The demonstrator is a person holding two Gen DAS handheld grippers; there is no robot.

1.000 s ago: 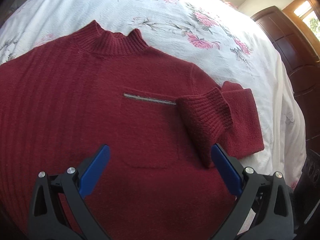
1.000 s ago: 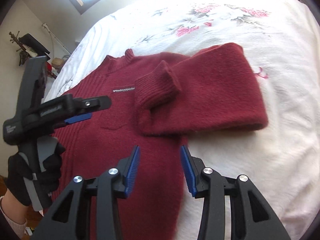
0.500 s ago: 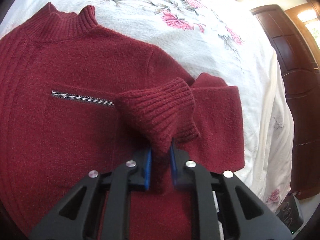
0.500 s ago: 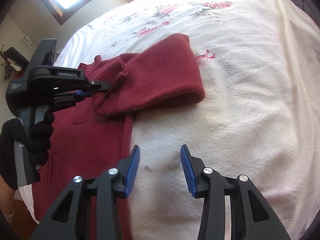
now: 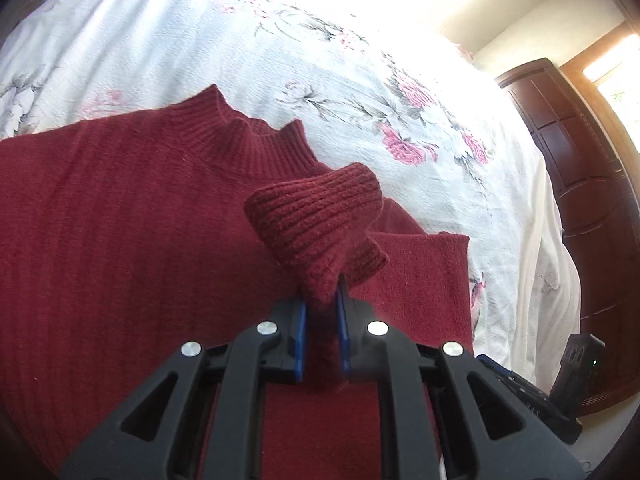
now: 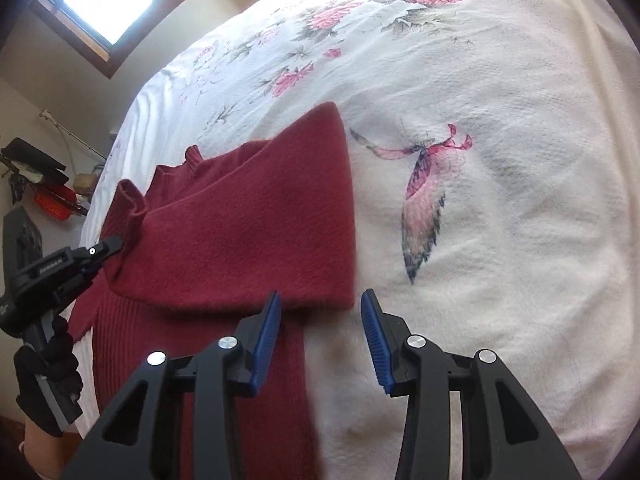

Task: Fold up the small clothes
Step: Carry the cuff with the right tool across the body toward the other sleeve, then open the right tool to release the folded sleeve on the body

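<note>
though pinched, sleeve (image 6: 248,236) crosswise (cuff (image 5: 316,220) up)

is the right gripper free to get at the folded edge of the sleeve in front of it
Probably yes. The right gripper is open and empty, and the sleeve's fold lies just ahead between its fingers with nothing over it; the left gripper clamps the cuff further off.

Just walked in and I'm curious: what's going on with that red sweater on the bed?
A person is folding a red sweater laid flat on a floral bedspread, using two hand-held grippers. The left hand-held gripper is shut on the sleeve cuff, lifting it over the sweater's chest. The right hand-held gripper is open and holds nothing, hovering over the sweater's edge beside the folded sleeve.
</note>
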